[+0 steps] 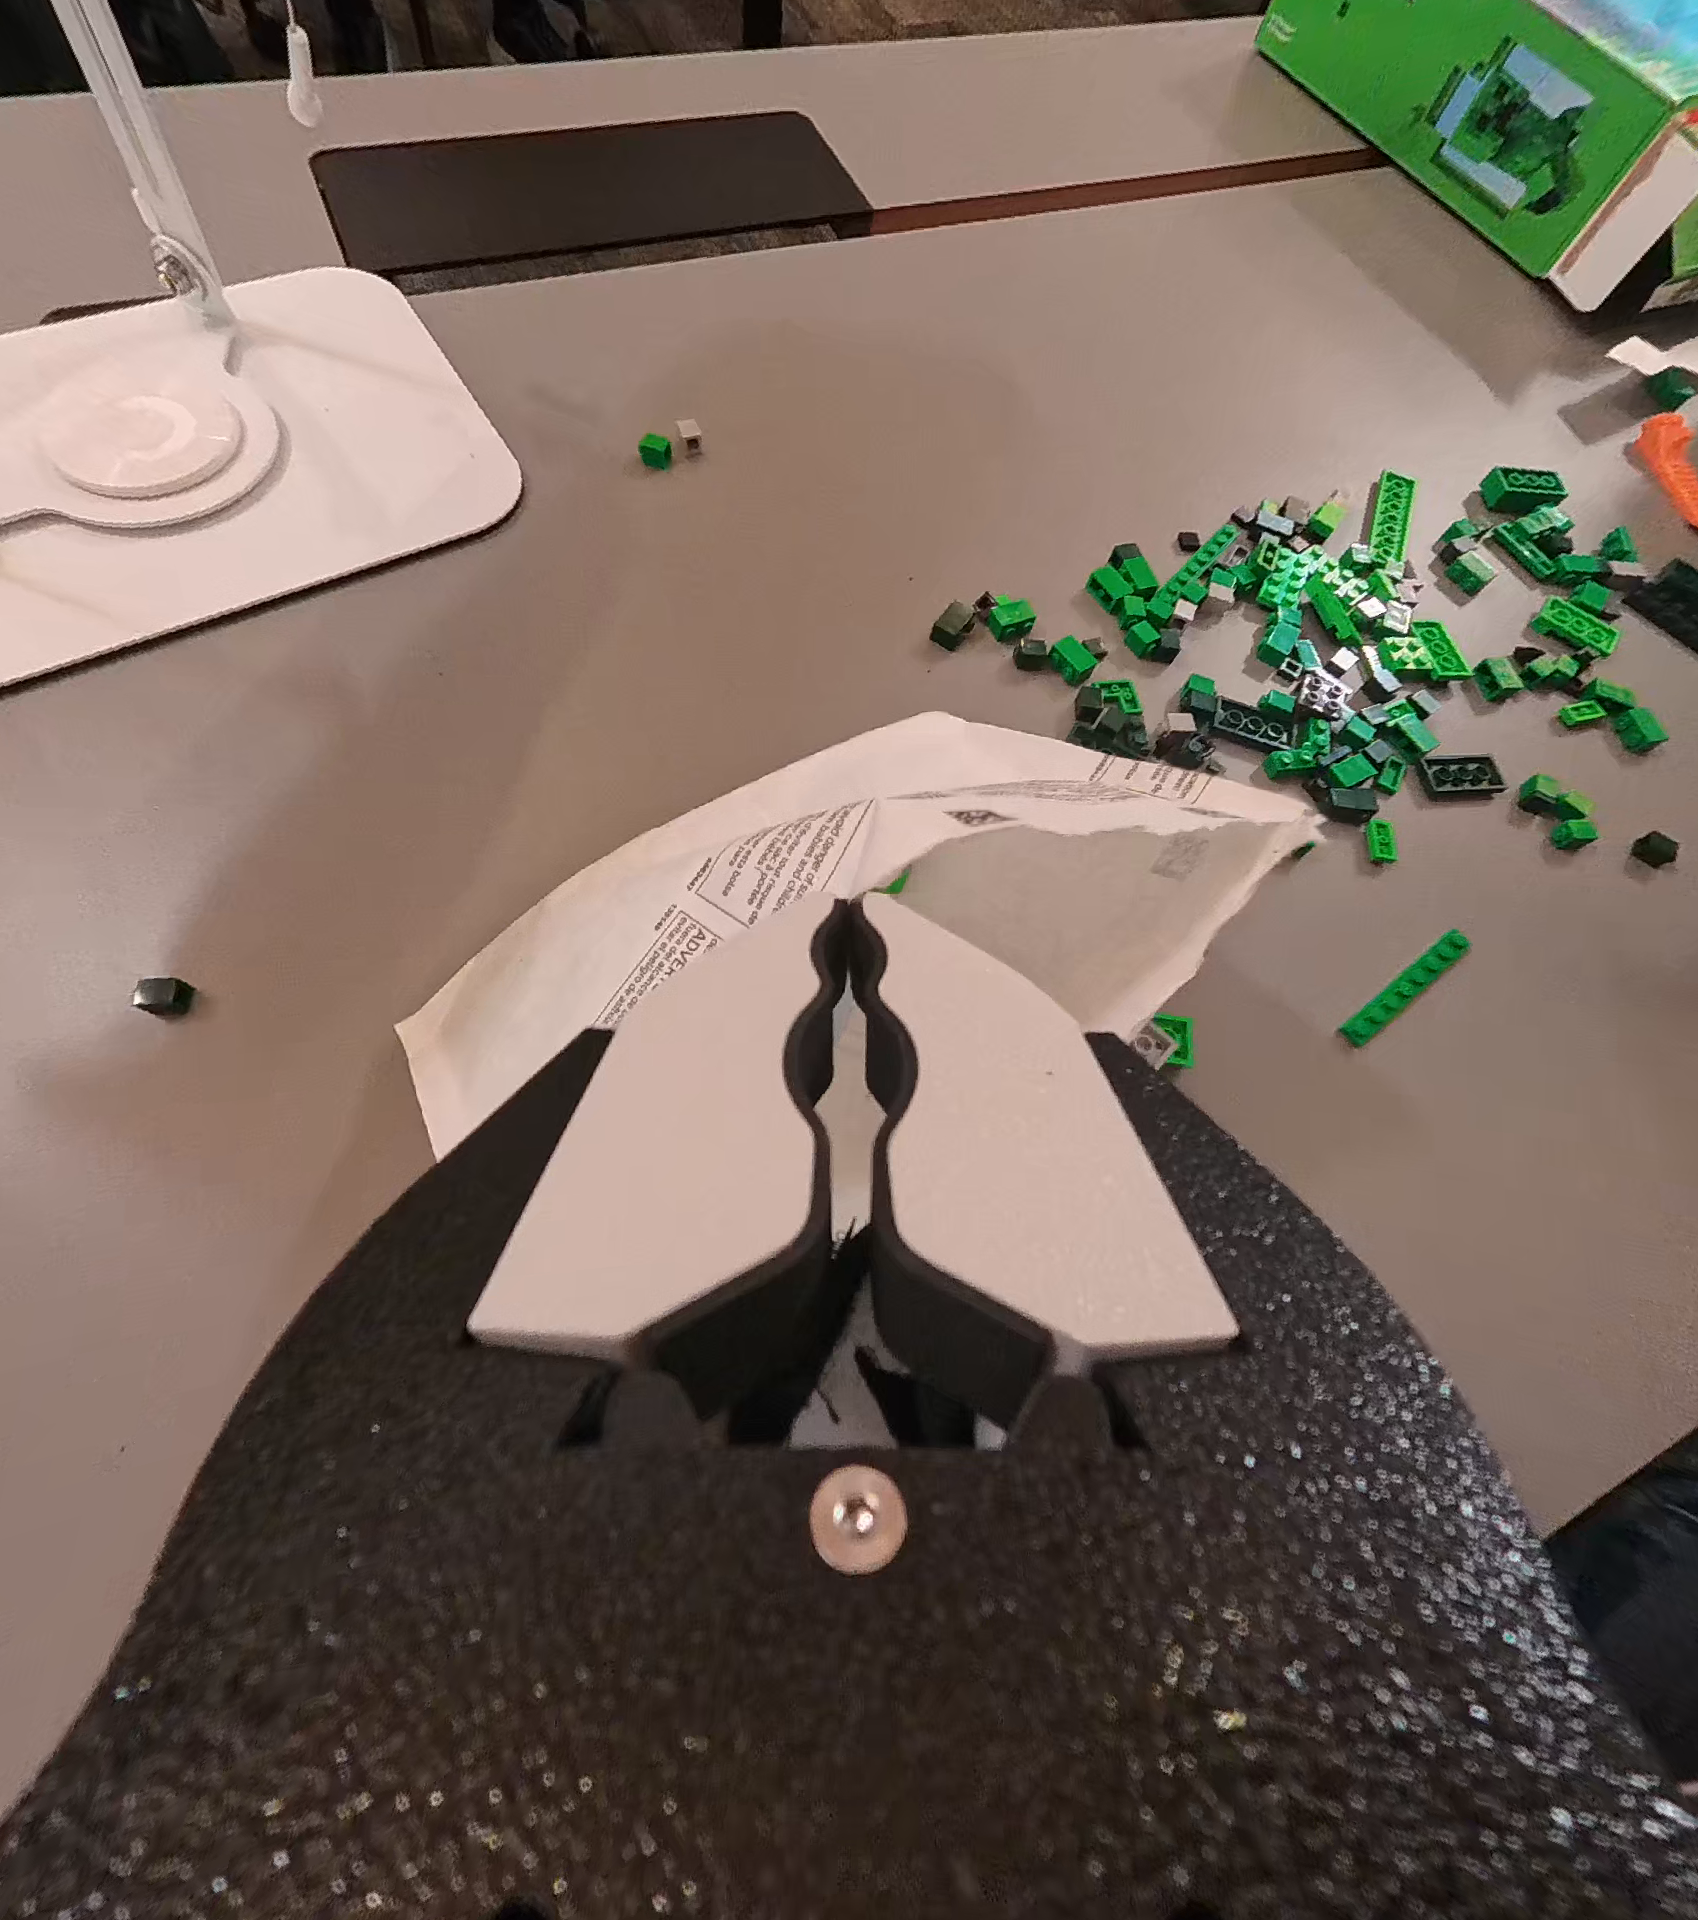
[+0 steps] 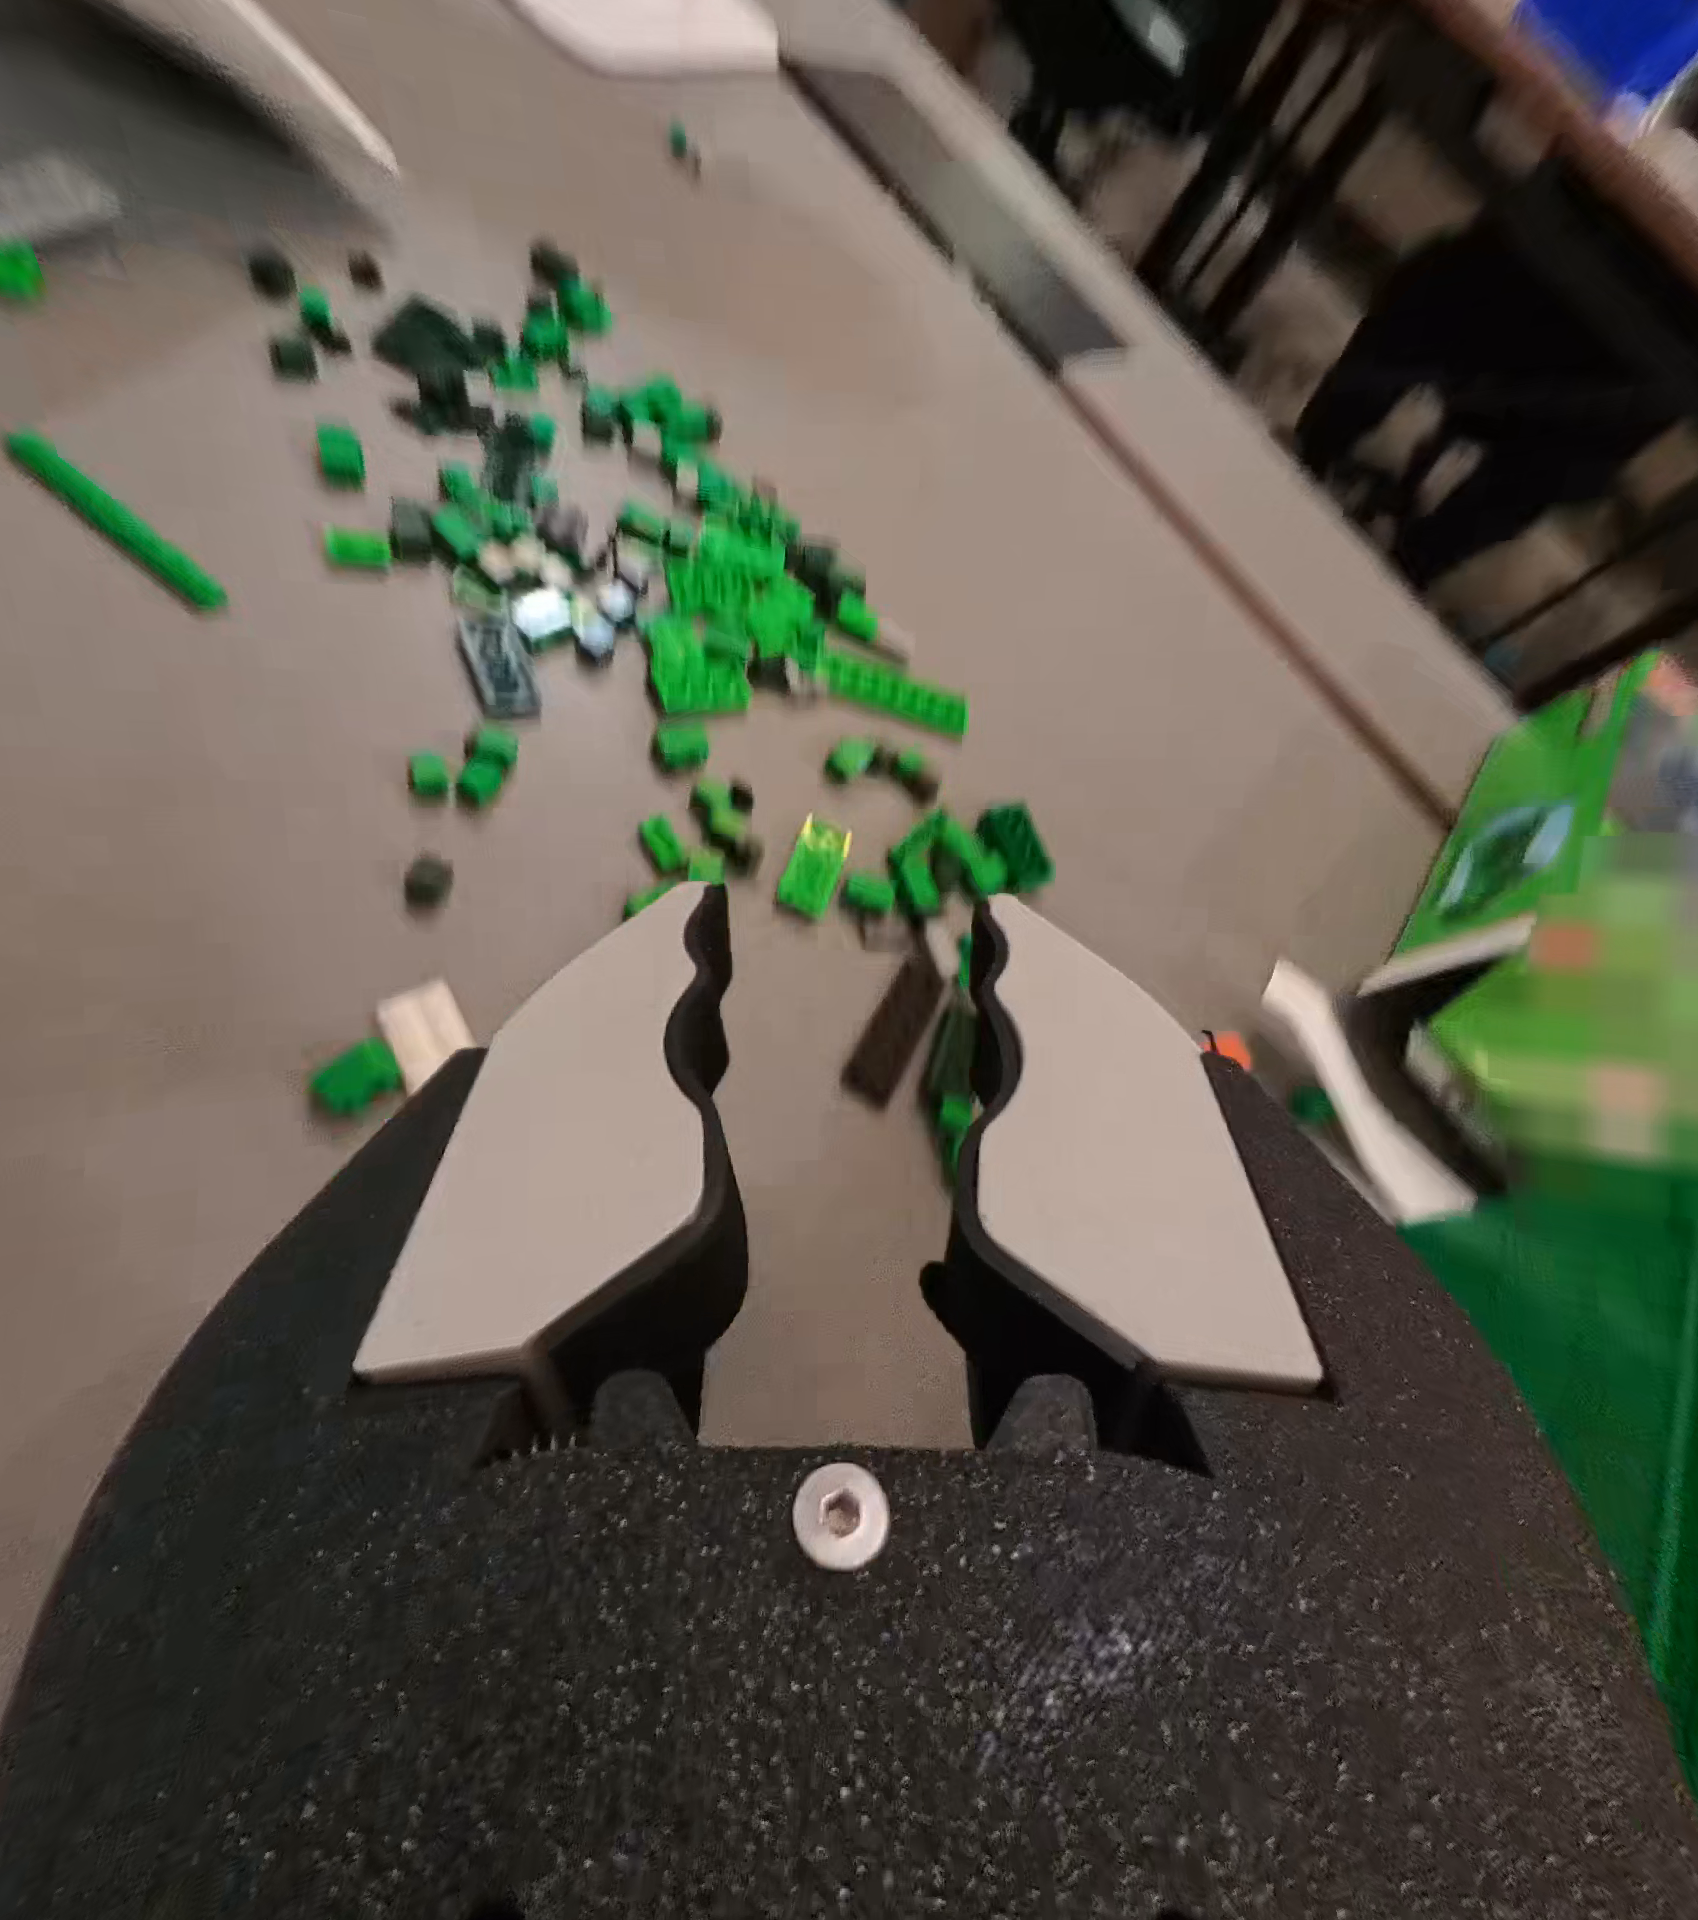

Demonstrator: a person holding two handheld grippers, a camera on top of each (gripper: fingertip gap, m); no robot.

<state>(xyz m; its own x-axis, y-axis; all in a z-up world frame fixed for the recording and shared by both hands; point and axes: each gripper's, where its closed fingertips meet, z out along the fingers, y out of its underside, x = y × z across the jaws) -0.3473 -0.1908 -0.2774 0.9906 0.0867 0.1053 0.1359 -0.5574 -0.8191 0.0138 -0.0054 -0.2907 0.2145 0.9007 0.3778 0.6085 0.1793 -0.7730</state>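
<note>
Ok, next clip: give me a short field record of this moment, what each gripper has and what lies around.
left gripper: jaws shut on torn white paper bag, held above table
right gripper: jaws open, empty, over bricks
bricks: green pile scattered on table
long green plate: lying apart from the pile
orange tool: beyond pile
box: green, open, far right
lamp base: white, far left

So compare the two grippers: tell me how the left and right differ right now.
The left gripper is shut on a torn white paper bag; the right gripper is open and holds nothing. The left sits beside the pile of green bricks, the right over its near edge. Both have grey fingers with black pads.
</note>
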